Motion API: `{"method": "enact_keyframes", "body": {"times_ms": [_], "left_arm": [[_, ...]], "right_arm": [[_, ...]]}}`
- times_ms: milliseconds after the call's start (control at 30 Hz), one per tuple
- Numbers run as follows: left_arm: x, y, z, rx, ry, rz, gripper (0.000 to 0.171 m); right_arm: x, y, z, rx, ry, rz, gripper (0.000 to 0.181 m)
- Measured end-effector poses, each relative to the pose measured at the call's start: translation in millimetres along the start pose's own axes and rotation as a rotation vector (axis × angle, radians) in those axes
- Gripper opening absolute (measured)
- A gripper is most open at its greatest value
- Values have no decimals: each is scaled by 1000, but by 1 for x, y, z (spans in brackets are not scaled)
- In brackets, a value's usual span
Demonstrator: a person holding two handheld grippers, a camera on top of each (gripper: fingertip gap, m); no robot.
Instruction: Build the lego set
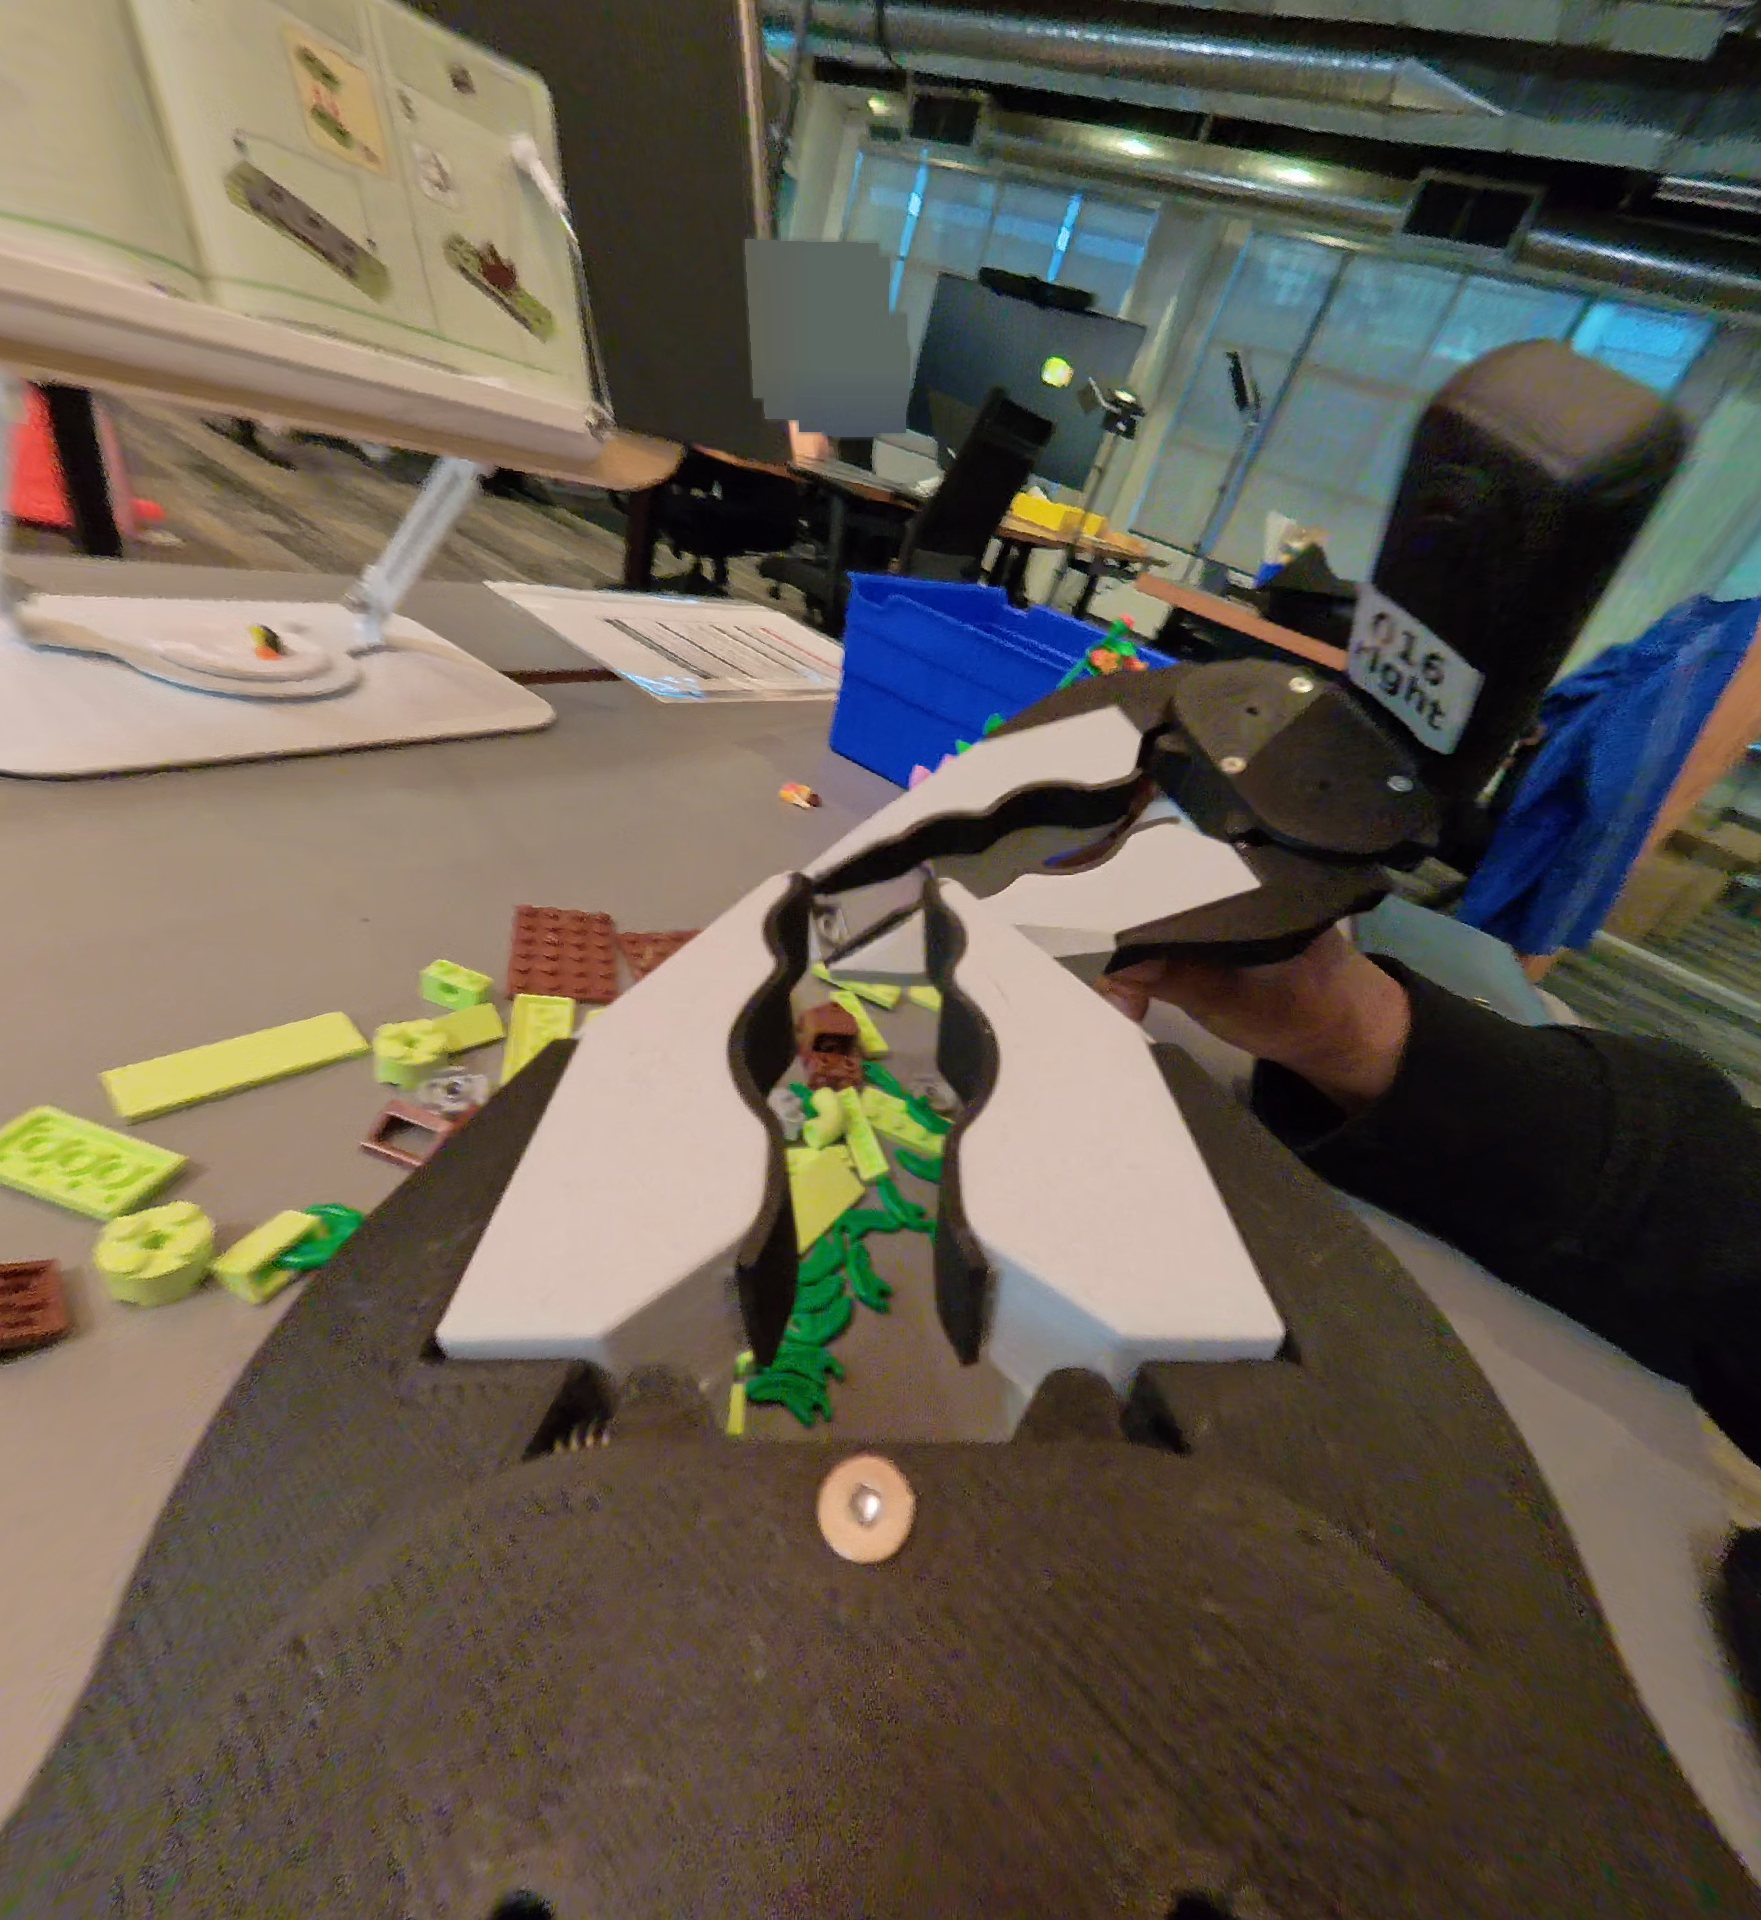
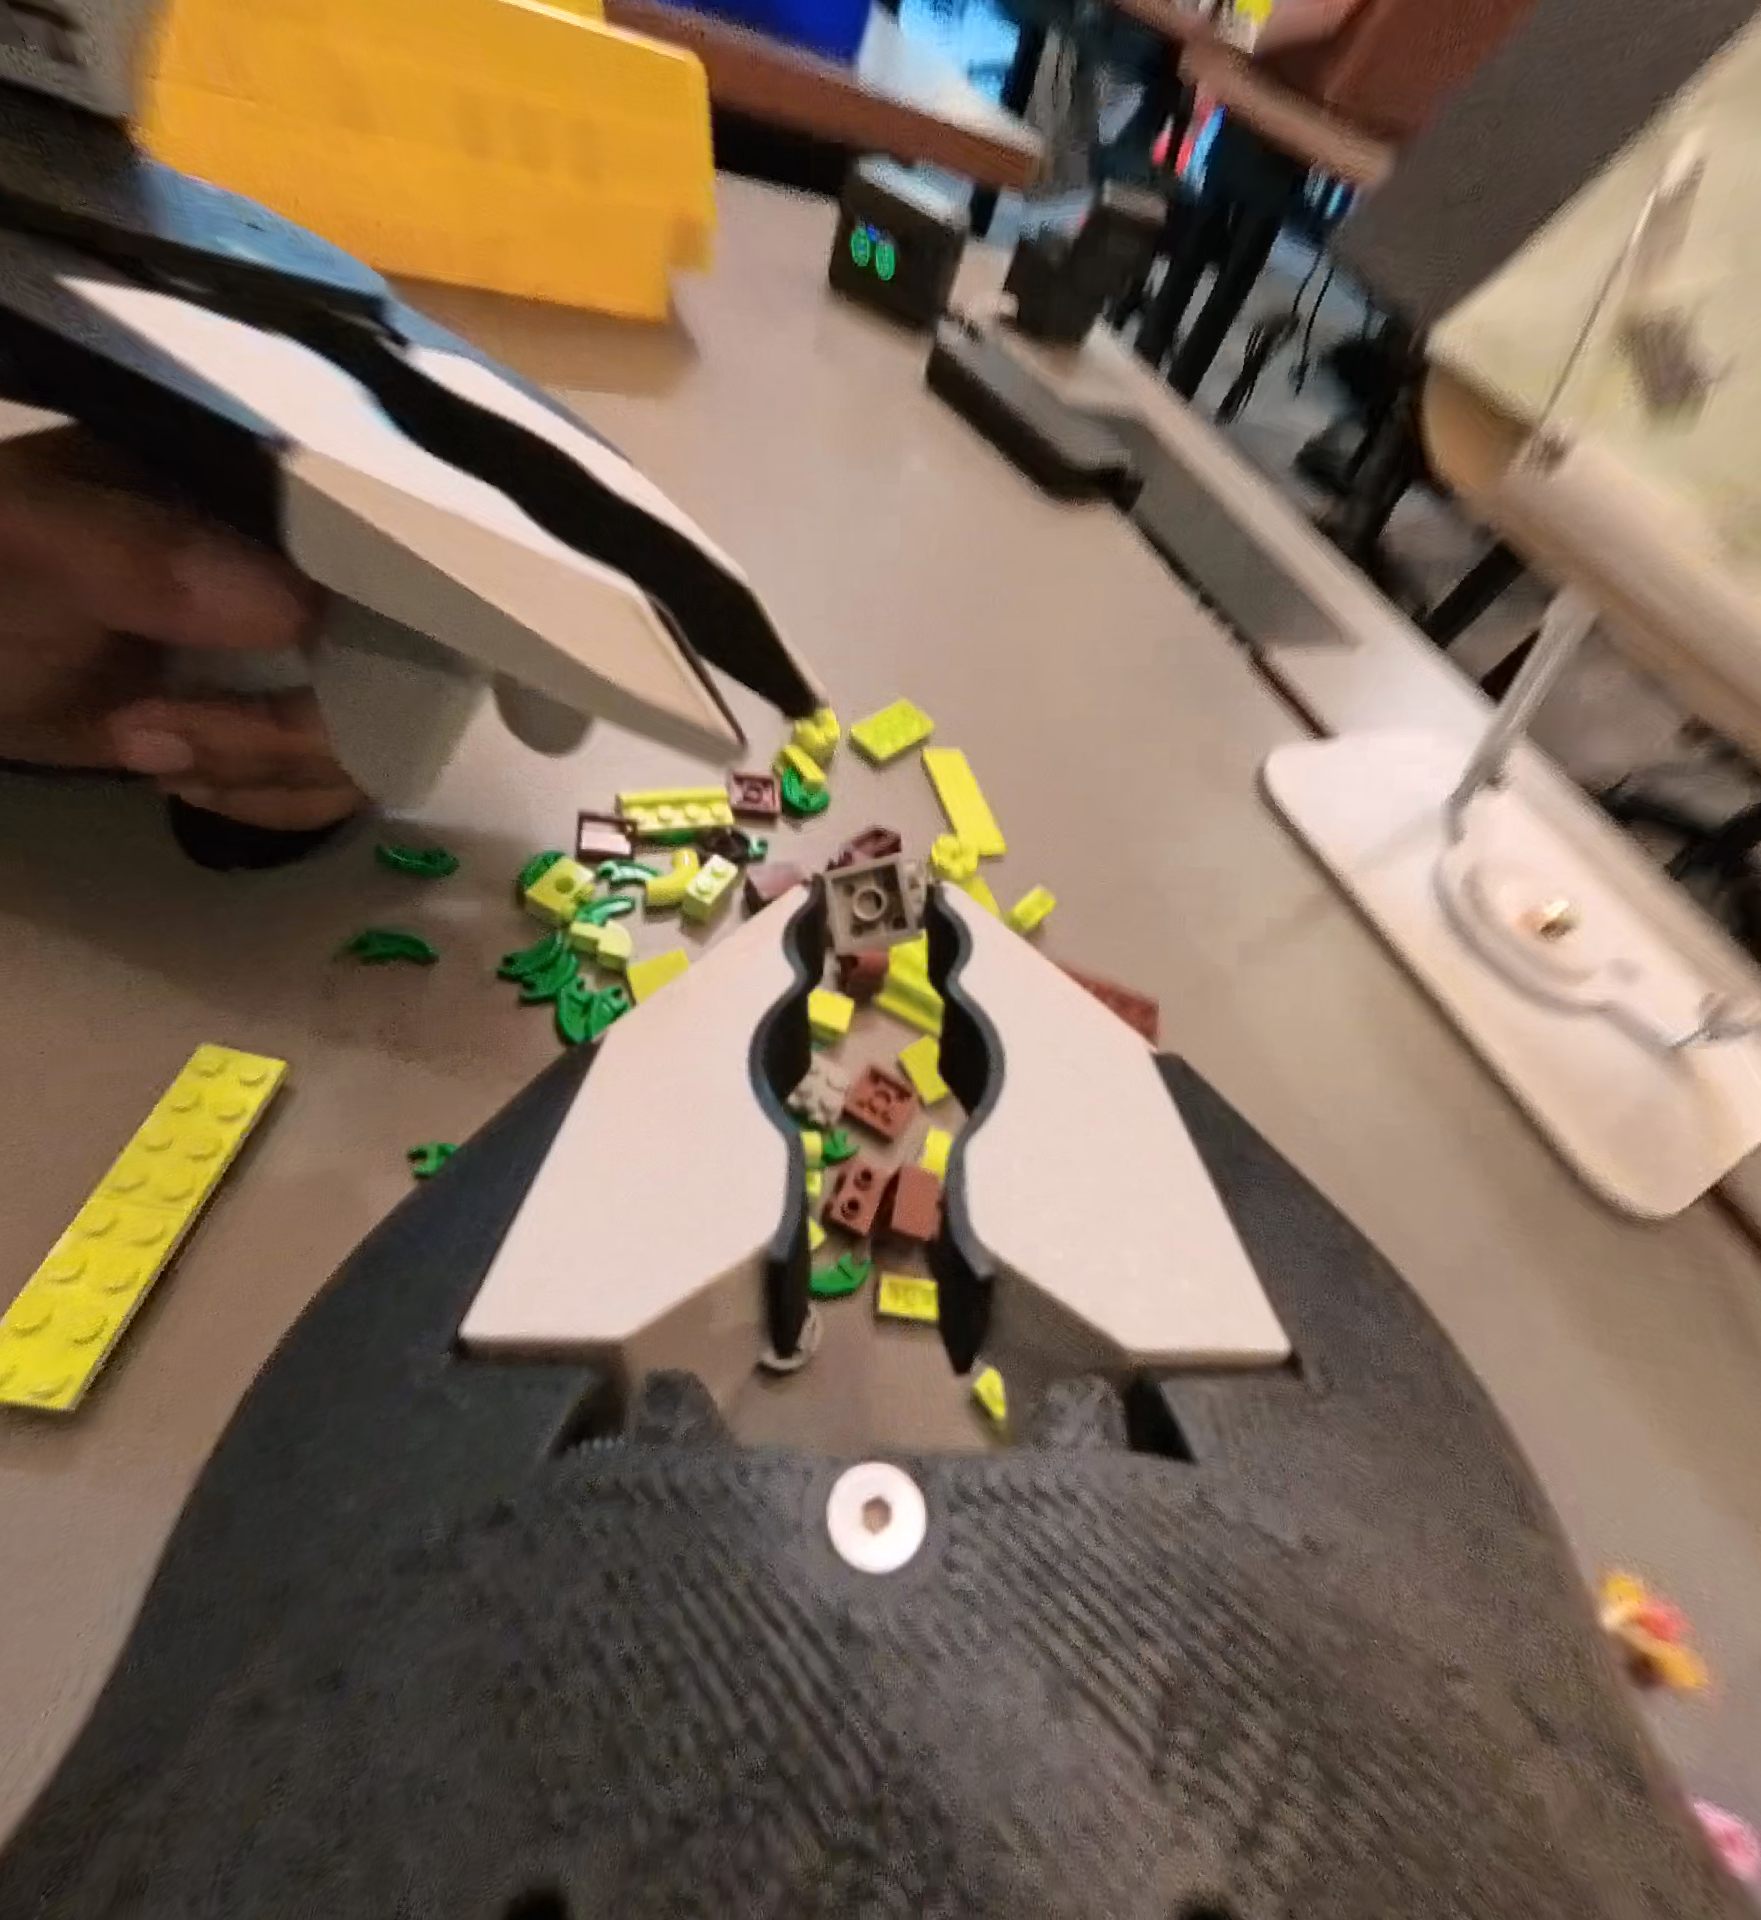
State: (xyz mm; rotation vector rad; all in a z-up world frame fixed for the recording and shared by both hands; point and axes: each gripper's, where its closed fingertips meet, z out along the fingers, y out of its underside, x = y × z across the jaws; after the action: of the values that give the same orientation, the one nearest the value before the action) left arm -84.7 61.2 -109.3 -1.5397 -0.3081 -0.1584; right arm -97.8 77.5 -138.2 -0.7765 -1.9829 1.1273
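Blue bin (image 1: pixel 917 665), mid-right, contents hardly seen. Grey brick (image 2: pixel 871 909) pinched by right gripper (image 2: pixel 871 914); left gripper (image 1: pixel 860 914) jaws spread w/ nothing between them, over loose pcs (image 1: pixel 834 1195).

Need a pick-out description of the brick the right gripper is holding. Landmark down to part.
Start at the grey table and the scatter of lime, green and brown Lego pieces in front of the white stand base. The right gripper hangs above that pile, its tips pinching a small square brick. It is the only grey piece, and the only one off the table.
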Motion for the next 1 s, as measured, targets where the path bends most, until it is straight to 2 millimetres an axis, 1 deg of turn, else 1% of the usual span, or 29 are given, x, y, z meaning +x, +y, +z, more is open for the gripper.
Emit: {"method": "enact_keyframes", "body": {"times_ms": [67,100,200,300,400,500,600,667,767,900,1000], "left_arm": [[2,5,4,-37,17,-29,32],[2,6,4,-40,21,-38,35],[5,3,2,-13,66,-90,32],[12,3,1,0,163,-204,32],[15,2,1,18,229,-301,33],[17,0,-1,33,278,-358,33],[21,-1,-2,37,315,-383,26],[26,-3,-3,38,363,-424,18],[26,-5,-4,51,382,-462,6],[24,-8,-6,68,396,-486,3],[23,-14,-9,105,392,-467,2]], "right_arm": [[-5,-13,-4,44,47,-116,16],[-6,-17,-6,53,72,-163,16],[-11,-26,-9,70,126,-274,17],[-12,-33,-14,103,152,-328,16],[-15,-34,-16,130,111,-287,16],[-18,-34,-17,158,62,-226,16],[-20,-40,-22,201,26,-187,16],[-22,-41,-23,219,8,-166,16],[-24,-44,-25,244,-10,-157,16],[-25,-47,-26,260,-3,-162,16],[-25,-52,-28,304,-28,-116,16]]}}
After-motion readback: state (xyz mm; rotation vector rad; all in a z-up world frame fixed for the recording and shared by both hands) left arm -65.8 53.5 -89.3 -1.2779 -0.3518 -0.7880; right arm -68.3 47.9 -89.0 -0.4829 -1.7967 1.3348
